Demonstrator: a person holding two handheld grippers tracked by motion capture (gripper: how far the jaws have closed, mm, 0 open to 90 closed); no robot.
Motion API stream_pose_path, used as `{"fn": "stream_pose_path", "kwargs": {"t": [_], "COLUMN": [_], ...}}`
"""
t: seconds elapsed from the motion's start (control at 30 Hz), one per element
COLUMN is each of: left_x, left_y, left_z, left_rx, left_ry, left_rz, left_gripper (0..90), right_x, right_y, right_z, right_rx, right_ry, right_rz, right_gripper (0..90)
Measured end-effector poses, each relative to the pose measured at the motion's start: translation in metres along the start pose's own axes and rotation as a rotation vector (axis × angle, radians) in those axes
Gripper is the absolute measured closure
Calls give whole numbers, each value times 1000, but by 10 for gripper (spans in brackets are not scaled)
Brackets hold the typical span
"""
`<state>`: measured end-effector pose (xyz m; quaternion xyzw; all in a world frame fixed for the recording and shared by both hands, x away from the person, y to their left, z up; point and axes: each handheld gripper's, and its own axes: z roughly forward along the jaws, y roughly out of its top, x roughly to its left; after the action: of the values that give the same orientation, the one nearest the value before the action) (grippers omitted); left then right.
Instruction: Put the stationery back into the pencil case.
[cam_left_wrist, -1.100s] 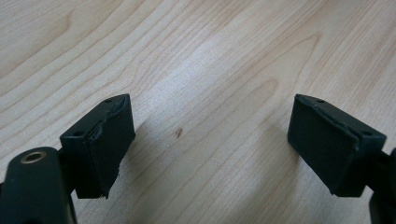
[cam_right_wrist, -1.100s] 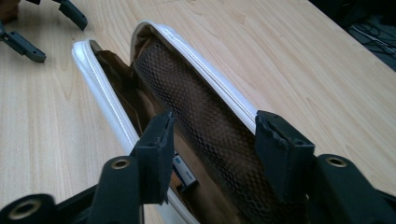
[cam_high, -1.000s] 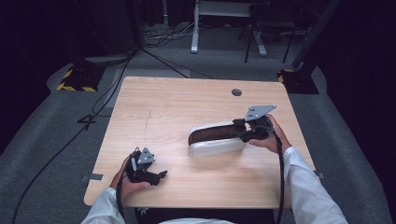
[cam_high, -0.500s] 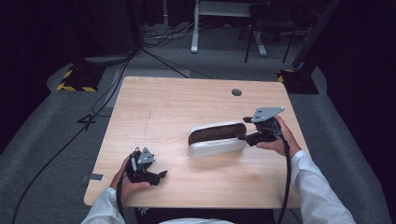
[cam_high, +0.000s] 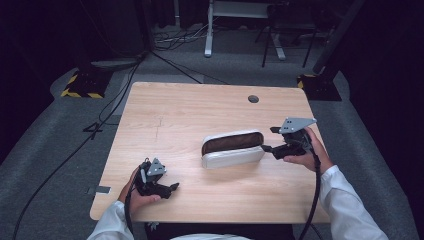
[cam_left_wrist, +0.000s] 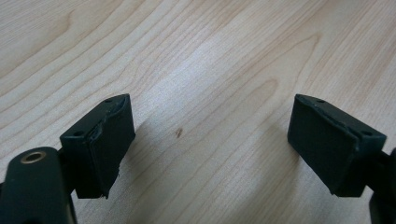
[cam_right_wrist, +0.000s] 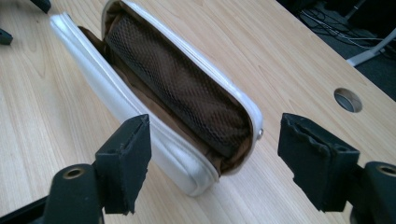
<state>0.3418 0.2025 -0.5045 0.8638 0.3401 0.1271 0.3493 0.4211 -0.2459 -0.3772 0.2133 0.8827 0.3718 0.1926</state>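
A white zip case (cam_high: 232, 148) lies open near the middle of the wooden table (cam_high: 200, 110), showing its brown mesh lining. My right gripper (cam_high: 270, 139) is open just off the case's right end, jaws pointing left at it and not touching. In the right gripper view the case (cam_right_wrist: 177, 88) stretches away between and beyond the spread jaws of the right gripper (cam_right_wrist: 215, 140). My left gripper (cam_high: 169, 181) rests in a hand near the front left edge. It is open, and in the left gripper view bare wood lies between the jaws of the left gripper (cam_left_wrist: 210, 140).
A round cable hole (cam_high: 253, 98) sits in the table's far right part, also visible as the hole (cam_right_wrist: 348, 99) past the case. Cables and stand legs (cam_high: 210, 30) lie on the grey floor beyond the table. The front edge runs close to both hands.
My right gripper has drawn back to the right, away from the case's right end. The case and the left gripper have stayed put.
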Motion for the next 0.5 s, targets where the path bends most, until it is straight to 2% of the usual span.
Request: {"fn": "stream_pose_path", "kwargs": {"t": [0.2,0.27,0.5], "left_x": [0,0,0], "left_y": [0,0,0], "left_z": [0,0,0], "left_rx": [0,0,1], "left_ry": [0,1,1], "left_rz": [1,1,1], "left_gripper": [153,153,153], "right_x": [1,3,1], "right_y": [-12,-18,-33], "right_z": [-7,-8,-14], "right_rx": [22,43,44], "right_ry": [-21,-41,-61], "right_rz": [9,10,42], "right_gripper": [273,273,274]}}
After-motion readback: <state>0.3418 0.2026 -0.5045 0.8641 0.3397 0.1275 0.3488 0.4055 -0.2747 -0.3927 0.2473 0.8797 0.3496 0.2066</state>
